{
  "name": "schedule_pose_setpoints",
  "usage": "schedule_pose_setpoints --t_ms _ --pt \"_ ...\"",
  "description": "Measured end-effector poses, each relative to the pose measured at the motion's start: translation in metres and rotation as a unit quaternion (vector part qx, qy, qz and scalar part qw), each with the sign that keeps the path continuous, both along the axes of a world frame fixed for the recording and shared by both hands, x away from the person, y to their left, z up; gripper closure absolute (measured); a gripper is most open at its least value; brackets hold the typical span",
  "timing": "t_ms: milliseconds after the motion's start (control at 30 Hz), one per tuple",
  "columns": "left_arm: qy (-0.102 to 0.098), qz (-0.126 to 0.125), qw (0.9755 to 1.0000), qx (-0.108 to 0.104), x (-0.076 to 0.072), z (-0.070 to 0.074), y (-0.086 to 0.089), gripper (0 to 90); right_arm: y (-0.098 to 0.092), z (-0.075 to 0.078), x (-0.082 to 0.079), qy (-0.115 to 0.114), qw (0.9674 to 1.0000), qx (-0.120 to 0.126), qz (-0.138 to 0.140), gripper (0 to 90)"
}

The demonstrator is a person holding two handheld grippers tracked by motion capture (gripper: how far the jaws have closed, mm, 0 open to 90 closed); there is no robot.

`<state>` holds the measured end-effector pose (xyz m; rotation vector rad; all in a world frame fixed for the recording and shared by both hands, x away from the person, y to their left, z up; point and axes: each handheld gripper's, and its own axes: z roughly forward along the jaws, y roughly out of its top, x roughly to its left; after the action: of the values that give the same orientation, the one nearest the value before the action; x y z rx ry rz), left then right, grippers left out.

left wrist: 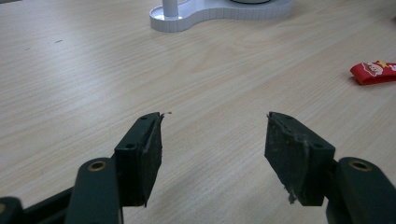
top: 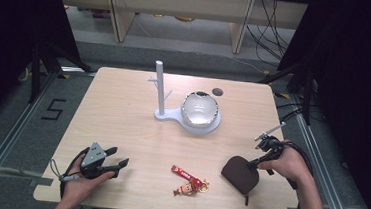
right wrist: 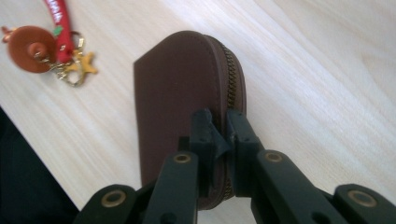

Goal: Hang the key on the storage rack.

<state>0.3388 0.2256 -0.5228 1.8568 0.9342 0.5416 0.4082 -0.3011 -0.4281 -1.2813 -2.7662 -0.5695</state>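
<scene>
A brown zip pouch (top: 240,174) stands lifted on edge near the table's front right, and my right gripper (top: 255,165) is shut on it. In the right gripper view the pads (right wrist: 207,135) pinch the pouch (right wrist: 177,88) along its zipper edge. A red keychain strap with gold charms (top: 189,180) lies flat at the front middle, also seen as the keychain (right wrist: 51,42) and its strap end (left wrist: 373,72). My left gripper (top: 121,157) rests at the front left, open, its jaws spread over bare wood (left wrist: 212,140).
A white stand with an upright post (top: 160,88) and a shiny bowl-shaped object (top: 200,108) on its base sits mid-table. A small dark round spot (top: 217,92) lies behind it. The table's front edge is close to both hands.
</scene>
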Motion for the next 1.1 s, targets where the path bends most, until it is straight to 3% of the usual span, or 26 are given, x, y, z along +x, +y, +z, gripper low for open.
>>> schedule_pose_setpoints --t_ms 100,133,200,267,300,367,400,500,533,567,600,633,700,733,767,800,833,933,1000,1067,1100 --pt "0.002 0.002 1.0 -0.002 0.0 0.0 0.0 36.1 0.007 0.006 -0.007 -0.017 0.9998 -0.002 0.005 84.7" --pt "0.002 0.002 1.0 -0.002 0.0 0.0 0.0 36.1 0.011 0.013 -0.013 -0.043 0.9989 -0.002 0.019 85.7" --pt "0.001 0.002 1.0 -0.003 0.0 0.0 0.0 36.1 0.016 0.022 -0.022 -0.063 0.9978 -0.01 0.017 86.7" --pt "0.002 0.002 1.0 -0.002 0.0 0.0 0.0 36.1 0.02 0.03 -0.029 -0.099 0.9949 -0.009 0.018 87.6" --pt "0.002 0.002 1.0 -0.003 0.0 0.0 0.0 36.1 0.021 0.033 -0.031 -0.119 0.9925 -0.02 0.02 87.6" --pt "0.002 0.001 1.0 -0.002 0.0 0.0 0.0 36.1 0.023 0.037 -0.034 -0.128 0.9912 -0.03 0.016 87.6" --pt "0.001 0.0 1.0 0.0 0.0 0.0 0.0 36.1 0.026 0.041 -0.037 -0.165 0.9855 -0.037 0.015 87.7" --pt "0.002 0.002 1.0 -0.003 0.0 0.0 0.0 36.1 0.028 0.044 -0.038 -0.179 0.9829 -0.043 0.01 87.7" --pt "0.003 0.005 1.0 0.0 -0.001 0.0 0.0 36.1 0.03 0.045 -0.037 -0.206 0.9772 -0.05 0.012 87.7" --pt "0.003 0.005 1.0 0.0 -0.001 0.0 0.0 36.1 0.03 0.045 -0.037 -0.206 0.9772 -0.05 0.012 87.7" --pt "0.003 0.005 1.0 -0.002 -0.001 0.0 0.0 36.1 0.033 0.046 -0.036 -0.228 0.9719 -0.056 0.007 87.6" --pt "0.003 0.005 1.0 -0.002 -0.001 0.0 0.0 36.1 0.033 0.046 -0.036 -0.228 0.9719 -0.056 0.007 87.6" --pt "0.003 0.006 1.0 -0.005 -0.001 0.0 0.0 36.1 0.037 0.047 -0.035 -0.252 0.9654 -0.065 0.007 87.6" --pt "0.003 0.005 1.0 -0.001 -0.001 0.0 0.0 36.1 0.038 0.048 -0.037 -0.269 0.9607 -0.068 -0.006 87.6" --pt "0.003 0.005 1.0 -0.001 -0.001 0.0 0.0 36.0 0.038 0.048 -0.037 -0.269 0.9607 -0.068 -0.006 87.6" --pt "0.003 0.005 1.0 -0.001 -0.001 0.0 0.0 36.0 0.041 0.049 -0.036 -0.283 0.9563 -0.075 0.003 87.6" --pt "0.003 0.005 1.0 -0.001 -0.001 0.0 0.0 36.1 0.042 0.05 -0.035 -0.288 0.9547 -0.076 0.003 87.5" --pt "0.0 0.001 1.0 -0.004 -0.001 0.0 0.001 36.1 0.045 0.05 -0.035 -0.289 0.955 -0.065 0.001 87.6" --pt "0.0 0.001 1.0 -0.003 -0.001 0.0 0.001 36.0 0.047 0.051 -0.034 -0.299 0.951 -0.079 0.01 87.5" --pt "0.0 0.001 1.0 -0.003 -0.001 0.0 0.0 36.1 0.05 0.052 -0.035 -0.304 0.9496 -0.075 0.004 87.5" --pt "0.0 0.003 1.0 -0.001 -0.001 0.0 0.0 36.1 0.05 0.051 -0.034 -0.315 0.946 -0.076 0.011 87.5"
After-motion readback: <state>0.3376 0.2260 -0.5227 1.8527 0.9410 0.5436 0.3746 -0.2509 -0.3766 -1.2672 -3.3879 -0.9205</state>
